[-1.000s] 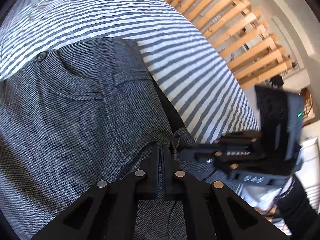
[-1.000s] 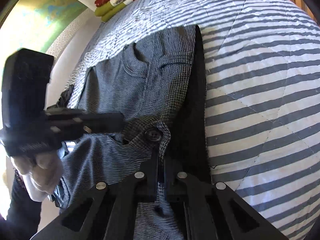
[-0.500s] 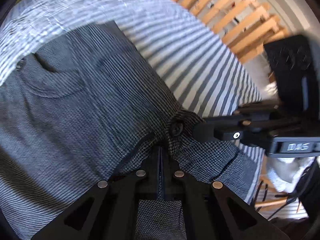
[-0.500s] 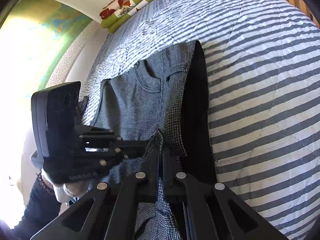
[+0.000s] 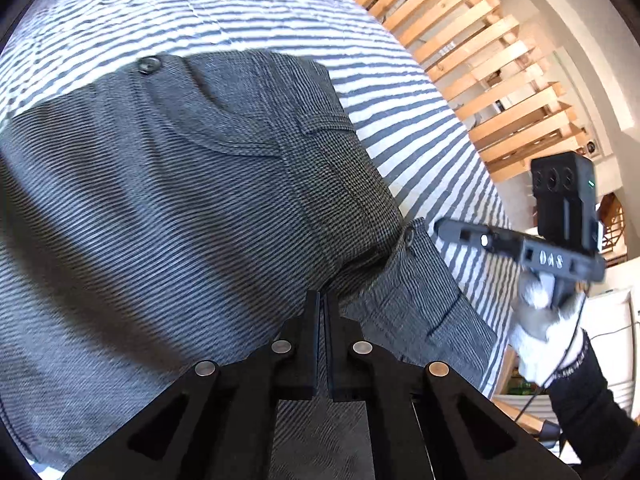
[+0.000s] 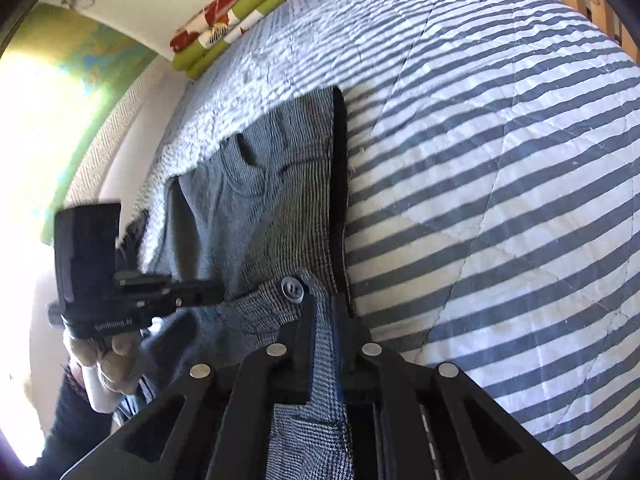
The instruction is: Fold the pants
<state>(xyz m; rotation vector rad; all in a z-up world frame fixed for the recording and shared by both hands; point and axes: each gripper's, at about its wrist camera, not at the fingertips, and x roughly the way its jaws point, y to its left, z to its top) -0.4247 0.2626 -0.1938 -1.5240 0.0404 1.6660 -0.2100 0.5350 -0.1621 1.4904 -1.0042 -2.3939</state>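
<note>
Grey houndstooth pants [image 5: 208, 208] lie waist-up on a striped bed, with one button [image 5: 149, 65] at the far waist corner. My left gripper [image 5: 322, 300] is shut, pinching a raised fold of the pants. In the right wrist view, my right gripper [image 6: 324, 304] is shut on the waistband edge just right of a grey button [image 6: 294, 290]; cloth runs down between its fingers. The pants [image 6: 272, 208] stretch away from it, with a dark lining along their right edge. Each gripper shows in the other's view: the right gripper [image 5: 440, 226] and the left gripper [image 6: 218, 294], each held by a gloved hand.
The blue-and-white striped quilt [image 6: 500, 160] covers the bed. Wooden slats [image 5: 480, 52] stand past its far right edge. Rolled green and red cloth [image 6: 236, 20] lies at the head by the wall. A person's gloved hand [image 5: 540, 340] holds the right gripper.
The two grippers, close together half a second ago, have drawn apart. The waist flap with the button now lies spread between them, and more of the pants shows flat on the quilt.
</note>
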